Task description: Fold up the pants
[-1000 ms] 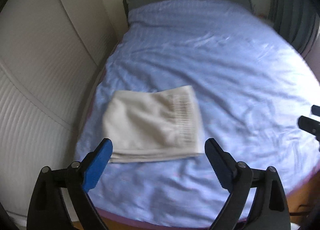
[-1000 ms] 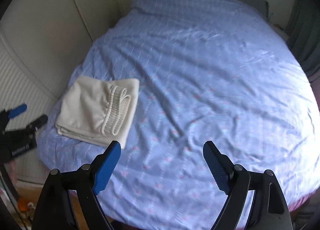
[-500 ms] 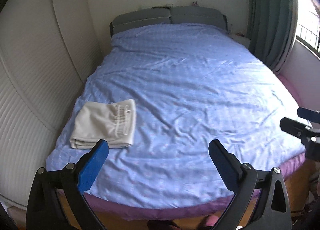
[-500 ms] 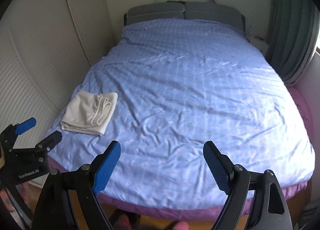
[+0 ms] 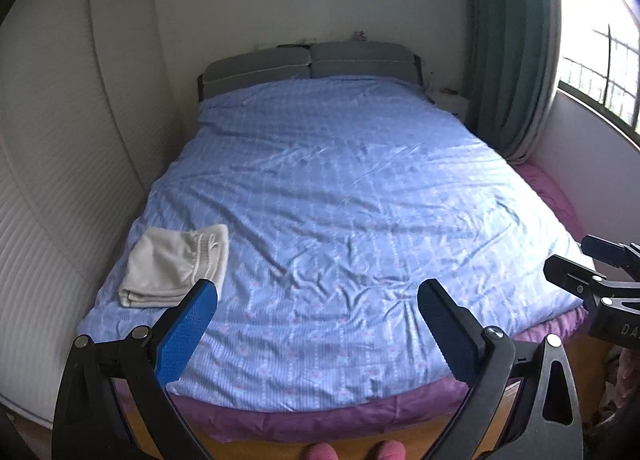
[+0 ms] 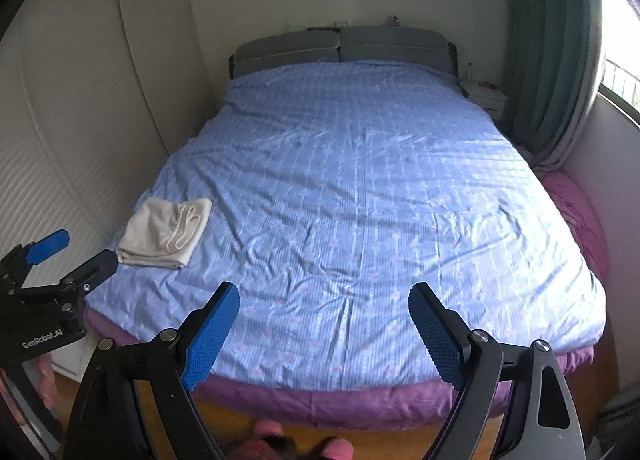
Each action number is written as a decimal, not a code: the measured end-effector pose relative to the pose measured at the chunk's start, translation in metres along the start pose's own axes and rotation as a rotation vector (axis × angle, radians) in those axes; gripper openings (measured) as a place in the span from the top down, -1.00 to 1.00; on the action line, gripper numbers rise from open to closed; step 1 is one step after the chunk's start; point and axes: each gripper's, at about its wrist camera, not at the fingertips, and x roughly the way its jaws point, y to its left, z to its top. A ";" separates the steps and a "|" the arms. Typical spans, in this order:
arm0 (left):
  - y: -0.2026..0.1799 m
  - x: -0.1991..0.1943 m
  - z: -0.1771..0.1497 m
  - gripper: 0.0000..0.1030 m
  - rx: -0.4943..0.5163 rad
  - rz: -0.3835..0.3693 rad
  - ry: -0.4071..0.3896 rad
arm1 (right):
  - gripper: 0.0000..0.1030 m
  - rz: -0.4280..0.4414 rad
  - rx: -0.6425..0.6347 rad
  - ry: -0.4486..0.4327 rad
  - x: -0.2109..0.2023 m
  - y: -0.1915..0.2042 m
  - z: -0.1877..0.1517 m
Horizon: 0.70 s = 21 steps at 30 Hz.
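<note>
Both tools hang spread wide with nothing in them, the left gripper (image 5: 316,300) and right gripper (image 6: 324,300). The folded pants (image 5: 176,264) lie on the bed (image 5: 360,200), ahead and left of both.

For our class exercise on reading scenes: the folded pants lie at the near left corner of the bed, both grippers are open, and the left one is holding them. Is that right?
Not quite. The left gripper holds nothing: its jaws are spread in the air, clear of the pants, as the left wrist view shows. The rest stands: the folded pants lie at the near left corner of the bed, and the right gripper is open too.
</note>
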 end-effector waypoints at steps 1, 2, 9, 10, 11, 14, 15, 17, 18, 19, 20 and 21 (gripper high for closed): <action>-0.002 -0.003 0.002 -0.98 0.008 -0.009 -0.004 | -0.69 -0.002 0.006 -0.008 -0.004 -0.002 0.000; -0.004 -0.004 0.003 -0.98 0.011 -0.010 -0.007 | -0.69 -0.004 0.013 -0.018 -0.009 -0.004 0.000; -0.012 -0.012 0.008 -0.98 0.016 -0.038 -0.019 | -0.69 -0.017 0.030 -0.045 -0.026 -0.009 -0.001; -0.013 -0.012 0.008 -0.98 0.018 -0.041 -0.022 | -0.69 -0.020 0.030 -0.047 -0.028 -0.009 -0.002; -0.013 -0.013 0.008 -0.98 0.017 -0.041 -0.024 | -0.69 -0.024 0.032 -0.049 -0.029 -0.010 -0.003; -0.013 -0.013 0.006 -0.98 0.001 -0.056 -0.016 | -0.70 -0.039 0.040 -0.050 -0.033 -0.015 -0.005; -0.013 -0.013 0.005 -0.98 -0.002 -0.065 -0.011 | -0.70 -0.045 0.042 -0.052 -0.035 -0.016 -0.006; -0.013 -0.013 0.005 -0.98 -0.007 -0.075 -0.005 | -0.70 -0.051 0.044 -0.052 -0.037 -0.019 -0.006; -0.014 -0.014 0.004 -0.98 -0.008 -0.085 -0.005 | -0.70 -0.053 0.049 -0.052 -0.038 -0.020 -0.007; -0.015 -0.015 0.004 -0.98 -0.006 -0.091 -0.005 | -0.70 -0.052 0.052 -0.052 -0.039 -0.021 -0.008; -0.016 -0.015 0.004 -0.98 -0.003 -0.094 -0.005 | -0.70 -0.049 0.047 -0.050 -0.038 -0.023 -0.008; -0.017 -0.016 0.004 -0.98 0.002 -0.095 -0.009 | -0.70 -0.050 0.050 -0.049 -0.040 -0.024 -0.009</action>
